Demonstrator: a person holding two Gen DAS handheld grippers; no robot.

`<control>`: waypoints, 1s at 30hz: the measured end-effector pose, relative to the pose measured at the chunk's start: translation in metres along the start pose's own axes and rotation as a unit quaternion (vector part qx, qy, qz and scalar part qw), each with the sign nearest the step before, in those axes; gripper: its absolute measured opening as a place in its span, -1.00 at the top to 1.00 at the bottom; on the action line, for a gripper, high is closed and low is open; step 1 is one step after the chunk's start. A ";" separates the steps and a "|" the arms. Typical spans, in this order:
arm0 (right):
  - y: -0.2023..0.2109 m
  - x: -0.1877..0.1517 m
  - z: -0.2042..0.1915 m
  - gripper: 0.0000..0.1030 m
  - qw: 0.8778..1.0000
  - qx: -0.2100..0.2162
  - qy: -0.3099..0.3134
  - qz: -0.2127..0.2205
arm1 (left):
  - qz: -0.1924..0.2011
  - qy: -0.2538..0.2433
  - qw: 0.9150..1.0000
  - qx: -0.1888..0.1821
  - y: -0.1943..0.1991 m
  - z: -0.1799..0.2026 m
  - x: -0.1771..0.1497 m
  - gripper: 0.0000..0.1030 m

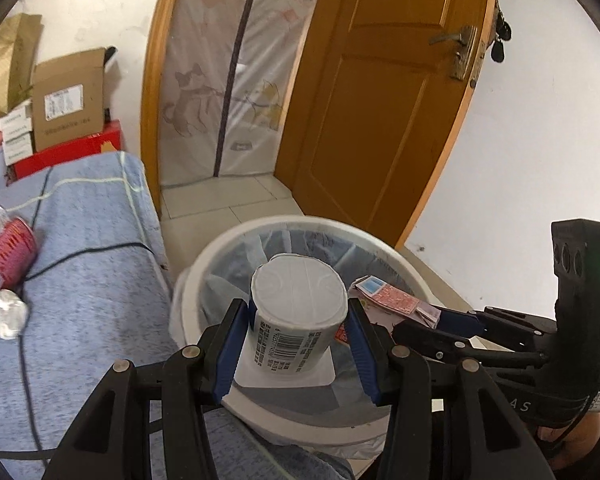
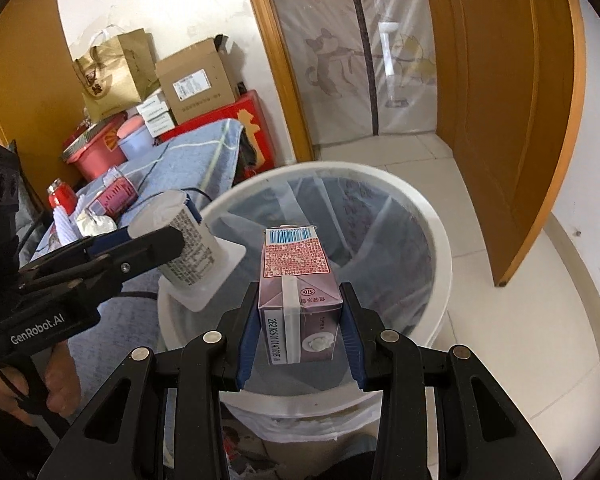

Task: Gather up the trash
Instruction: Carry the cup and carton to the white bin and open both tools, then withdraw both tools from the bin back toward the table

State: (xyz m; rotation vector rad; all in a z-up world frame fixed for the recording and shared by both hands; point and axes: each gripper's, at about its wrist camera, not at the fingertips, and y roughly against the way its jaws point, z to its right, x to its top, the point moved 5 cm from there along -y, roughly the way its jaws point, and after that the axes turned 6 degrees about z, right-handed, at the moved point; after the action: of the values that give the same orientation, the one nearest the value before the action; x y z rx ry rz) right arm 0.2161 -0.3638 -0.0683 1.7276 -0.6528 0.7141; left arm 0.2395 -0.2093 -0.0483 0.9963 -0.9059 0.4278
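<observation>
My left tool (image 1: 298, 344) grips a white plastic yoghurt cup (image 1: 296, 312), upside down, its foil-rimmed mouth over the round white bin (image 1: 220, 248) lined with a thin clear bag. My right tool (image 2: 300, 320) clamps a purple rectangular drink carton (image 2: 298, 280) at lower centre. A crushed red can (image 1: 6, 252) lies on the blue woven cloth (image 1: 96, 260), far left.

Both wrist views tilt down, close over the bin (image 1: 383, 246) (shared).
</observation>
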 end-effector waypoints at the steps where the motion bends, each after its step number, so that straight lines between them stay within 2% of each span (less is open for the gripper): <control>1: -0.002 -0.001 0.001 0.25 1.000 0.000 -0.002 -0.003 | -0.004 -0.002 1.000 0.001 -0.003 0.000 -0.002 0.03; 11: -0.005 -0.004 0.002 0.24 1.000 -0.006 -0.005 -0.010 | -0.019 -0.003 1.000 0.005 -0.008 -0.005 -0.015 0.03; 17: 0.006 0.001 0.000 0.20 1.000 -0.008 -0.002 0.005 | -0.008 0.000 1.000 0.010 0.003 -0.007 -0.013 0.03; 24: 0.025 0.009 -0.015 0.19 0.999 -0.001 0.014 0.030 | 0.010 0.019 1.000 0.021 0.028 -0.014 -0.010 0.03; 30: 0.038 0.012 -0.037 0.19 0.998 0.019 0.033 0.045 | 0.025 0.030 0.998 0.047 0.057 -0.023 -0.010 0.03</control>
State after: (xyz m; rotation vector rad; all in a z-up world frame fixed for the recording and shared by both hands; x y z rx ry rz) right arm 0.1915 -0.3379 -0.0271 1.7096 -0.6779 0.8473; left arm 0.2055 -0.1598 -0.0314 1.0432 -0.8638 0.5440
